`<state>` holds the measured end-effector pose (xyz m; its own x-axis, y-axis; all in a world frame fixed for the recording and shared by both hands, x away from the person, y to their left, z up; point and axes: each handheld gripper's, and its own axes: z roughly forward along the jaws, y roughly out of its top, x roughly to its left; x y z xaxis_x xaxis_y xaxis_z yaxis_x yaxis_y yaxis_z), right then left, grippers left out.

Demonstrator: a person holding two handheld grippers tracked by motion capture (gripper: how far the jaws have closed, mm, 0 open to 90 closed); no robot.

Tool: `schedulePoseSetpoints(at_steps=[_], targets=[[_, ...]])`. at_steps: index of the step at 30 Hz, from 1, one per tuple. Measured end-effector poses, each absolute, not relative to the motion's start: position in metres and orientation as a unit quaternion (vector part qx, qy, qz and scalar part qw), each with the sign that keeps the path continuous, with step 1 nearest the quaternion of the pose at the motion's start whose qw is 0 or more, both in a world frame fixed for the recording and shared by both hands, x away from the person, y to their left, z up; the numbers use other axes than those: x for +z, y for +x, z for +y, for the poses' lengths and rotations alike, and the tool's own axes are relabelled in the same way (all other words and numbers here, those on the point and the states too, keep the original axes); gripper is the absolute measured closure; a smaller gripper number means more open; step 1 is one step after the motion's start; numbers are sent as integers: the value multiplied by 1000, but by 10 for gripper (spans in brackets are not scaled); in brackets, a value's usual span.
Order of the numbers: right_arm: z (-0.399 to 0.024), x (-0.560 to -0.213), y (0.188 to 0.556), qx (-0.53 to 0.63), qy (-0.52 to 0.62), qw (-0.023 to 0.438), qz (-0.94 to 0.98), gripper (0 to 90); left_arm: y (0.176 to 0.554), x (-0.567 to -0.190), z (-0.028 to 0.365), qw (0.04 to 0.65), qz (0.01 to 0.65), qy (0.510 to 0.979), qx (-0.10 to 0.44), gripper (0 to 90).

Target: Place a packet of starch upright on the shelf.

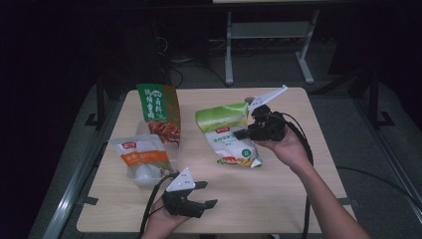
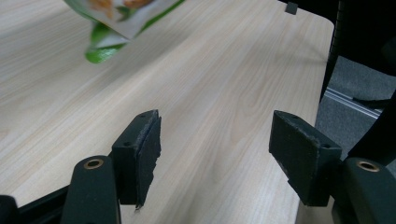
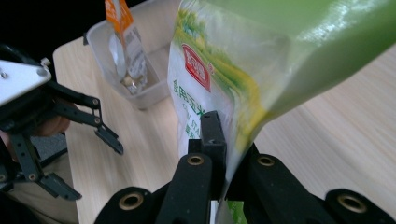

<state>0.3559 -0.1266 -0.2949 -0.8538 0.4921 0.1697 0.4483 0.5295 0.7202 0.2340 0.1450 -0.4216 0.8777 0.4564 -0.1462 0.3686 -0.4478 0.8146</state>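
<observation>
The right tongs (image 1: 245, 130) are clamped on the edge of a green-and-white plastic food pouch with a red logo (image 1: 230, 135), which sits right of the middle of the pale wooden counter (image 1: 278, 194). In the right gripper view the two black jaws press flat against the pouch's thin side seam (image 3: 231, 154), and the pouch rises tilted above them with its green top band highest. In the high view its lower end lies at the counter surface, while the left gripper view shows its green corner (image 2: 100, 51) over the wood; whether that corner touches the counter cannot be told.

The left tongs (image 1: 206, 194) are at the near edge, left of the middle, held in a hand (image 1: 161, 221). Their jaws stand apart with nothing between them, just bare wood beneath, well apart from the pouch.

At the left a clear plastic tub (image 1: 144, 177) holds two pouches: an orange-and-white one (image 1: 142, 154) leaning at its near end and a taller green-and-orange one (image 1: 159, 112) standing upright at its far end.
</observation>
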Motion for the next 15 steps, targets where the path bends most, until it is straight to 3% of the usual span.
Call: schedulePoseSetpoints(at_steps=[15], targets=[[-94, -271, 367, 417, 239, 25, 876, 897, 232, -422, 149, 472, 246, 845, 46, 327]])
